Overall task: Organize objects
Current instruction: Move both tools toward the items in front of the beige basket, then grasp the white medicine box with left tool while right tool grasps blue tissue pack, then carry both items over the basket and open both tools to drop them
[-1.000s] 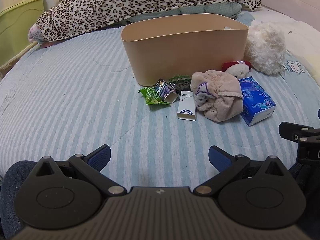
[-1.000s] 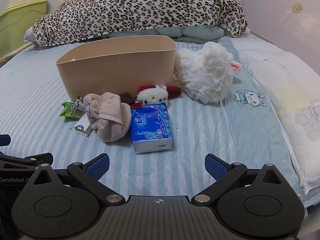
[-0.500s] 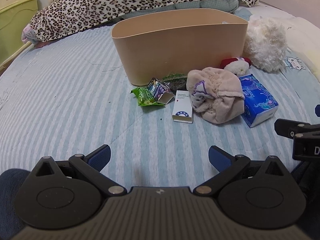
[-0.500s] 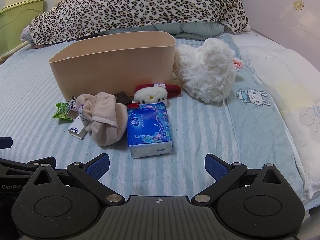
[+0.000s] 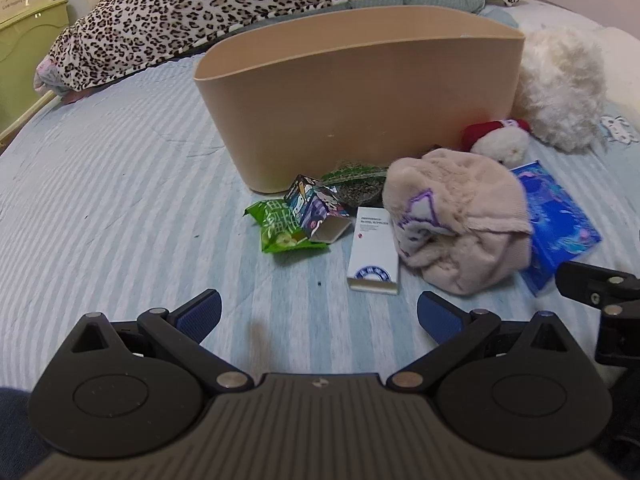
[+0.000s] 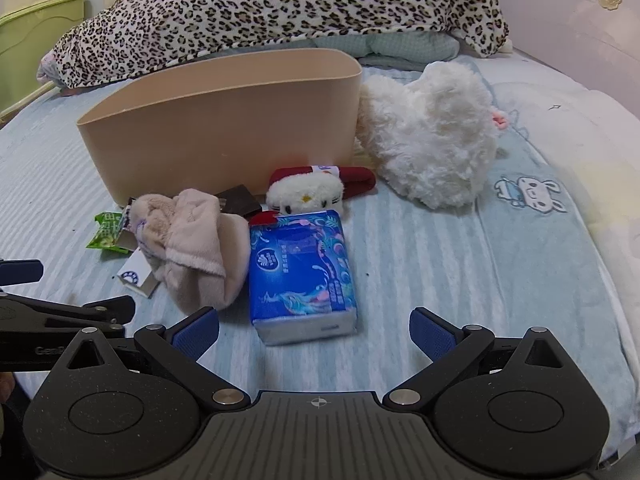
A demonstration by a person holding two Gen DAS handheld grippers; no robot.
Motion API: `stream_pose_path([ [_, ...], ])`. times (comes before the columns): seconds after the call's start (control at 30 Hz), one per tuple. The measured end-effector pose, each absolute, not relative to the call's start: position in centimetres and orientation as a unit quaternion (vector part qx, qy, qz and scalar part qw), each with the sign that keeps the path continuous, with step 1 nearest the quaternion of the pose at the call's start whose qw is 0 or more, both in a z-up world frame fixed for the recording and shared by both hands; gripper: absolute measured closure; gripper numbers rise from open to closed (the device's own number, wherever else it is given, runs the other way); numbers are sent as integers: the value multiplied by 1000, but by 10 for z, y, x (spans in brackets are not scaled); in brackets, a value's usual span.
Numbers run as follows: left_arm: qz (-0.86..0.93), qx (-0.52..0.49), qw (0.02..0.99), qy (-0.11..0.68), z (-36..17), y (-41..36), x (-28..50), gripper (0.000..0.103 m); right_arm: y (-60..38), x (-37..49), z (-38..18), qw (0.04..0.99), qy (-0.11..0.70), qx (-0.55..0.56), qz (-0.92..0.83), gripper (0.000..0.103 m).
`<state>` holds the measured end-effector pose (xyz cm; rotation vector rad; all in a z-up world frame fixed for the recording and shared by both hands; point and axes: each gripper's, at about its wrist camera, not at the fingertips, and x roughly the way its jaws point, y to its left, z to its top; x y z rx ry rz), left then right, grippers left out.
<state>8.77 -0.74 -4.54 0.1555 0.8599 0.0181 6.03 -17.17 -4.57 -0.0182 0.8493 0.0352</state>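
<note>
A tan oval bin (image 5: pixel 360 92) (image 6: pixel 224 120) stands on the striped bed. In front of it lie a green snack packet (image 5: pixel 276 228), a small purple carton (image 5: pixel 316 208), a white box (image 5: pixel 374 252), a beige plush cloth (image 5: pixel 456 216) (image 6: pixel 192 244), a blue tissue pack (image 6: pixel 300 272) (image 5: pixel 556 216), a small red and white plush (image 6: pixel 308 192) and a big white plush (image 6: pixel 432 136). My left gripper (image 5: pixel 318 314) is open and empty, short of the white box. My right gripper (image 6: pixel 314 328) is open and empty, just before the tissue pack.
A leopard-print duvet (image 6: pixel 280 12) is heaped behind the bin. A green cabinet (image 6: pixel 32 40) stands at the far left. A pink headboard (image 6: pixel 580 20) and a pillow (image 6: pixel 600 160) are on the right. The left gripper's body (image 6: pixel 60 316) shows at the right view's left edge.
Both grippers have moved forward toward the pile of objects, which now looks closer. Both stay open and empty.
</note>
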Motion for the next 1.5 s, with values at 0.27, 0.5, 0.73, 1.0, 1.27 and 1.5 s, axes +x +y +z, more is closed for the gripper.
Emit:
stream_pose_path([
  [0.27, 2, 65, 915, 399, -74, 0, 106, 0, -164, 82, -73, 898, 437, -36, 14, 11],
  [0.5, -36, 54, 924, 378, -76, 1, 110, 21, -169, 89, -85, 899, 439, -10, 13, 23],
  [0.73, -82, 59, 925, 365, -73, -7, 107, 60, -165, 88, -85, 903, 429, -9, 23, 39],
  [1.0, -92, 71, 924, 365, -65, -11, 97, 71, -168, 81, -76, 909, 415, 2, 21, 40],
  [1.27, -95, 60, 937, 332, -31, -1, 79, 71, -175, 70, -47, 926, 376, 16, 14, 40],
  [1.5, -86, 38, 953, 289, 4, 15, 75, 71, -178, 75, -12, 944, 329, 29, 17, 40],
])
